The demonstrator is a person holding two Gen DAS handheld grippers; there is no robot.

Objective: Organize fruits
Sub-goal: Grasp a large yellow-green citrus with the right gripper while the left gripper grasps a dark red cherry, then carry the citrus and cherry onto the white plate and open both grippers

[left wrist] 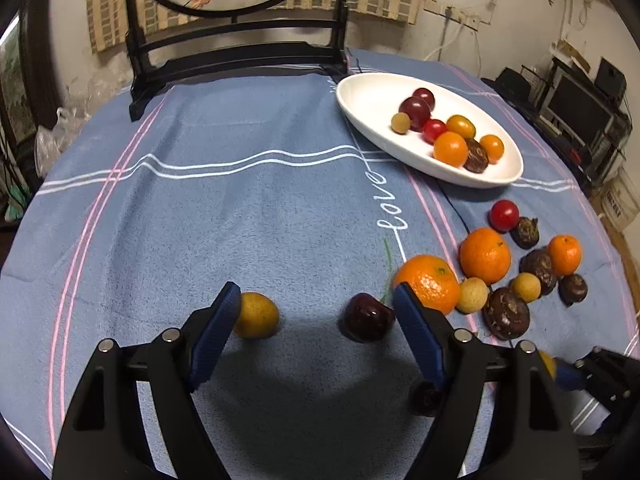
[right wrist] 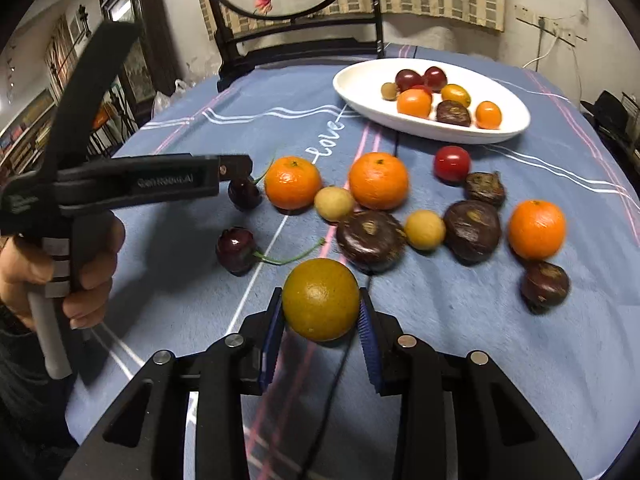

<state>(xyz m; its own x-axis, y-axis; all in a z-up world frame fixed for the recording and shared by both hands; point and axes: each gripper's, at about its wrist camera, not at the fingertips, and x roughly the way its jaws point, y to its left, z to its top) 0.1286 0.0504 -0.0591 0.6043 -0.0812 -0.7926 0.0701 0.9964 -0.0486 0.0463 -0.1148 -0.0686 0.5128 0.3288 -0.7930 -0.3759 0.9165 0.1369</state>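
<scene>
On the round tabletop under a blue cloth with white and pink stripes [left wrist: 240,200]:

- Right gripper [right wrist: 322,312], near edge: clenched on a round yellow-green citrus fruit [right wrist: 321,299], pinched between both blue ribbed pads [right wrist: 369,332] and held above the cloth.
- Left gripper [left wrist: 316,300], near edge, left of centre: released, jaws spread wide. Dark red cherry with green stem [left wrist: 368,317] just inside the right pad, on the cloth; contact with the pad impossible to tell. Small yellow oval fruit [left wrist: 256,315] just beyond the left pad [left wrist: 216,332], partly hidden by it.
- Second dark cherry with long green stem [right wrist: 236,250], near edge, between the two grippers, on the cloth.
- Loose group, right half of tabletop: three orange mandarins [right wrist: 378,180], two pale yellow round fruits [right wrist: 424,229], one red cherry tomato [right wrist: 452,164], four dark brown wrinkled fruits [right wrist: 370,240]. Largest brown one touching a yellow one.
- White oval ceramic dish [right wrist: 516,130], far right part of tabletop, well apart from the loose group: two dark red round fruits, one red tomato, three orange or yellow small fruits, one pale yellow fruit, one dark brown wrinkled fruit.
- Black wooden stand with round panel [left wrist: 240,52], far edge.
- Person's left hand [right wrist: 92,264] wrapped around the left gripper handle, seen from the right wrist camera.
</scene>
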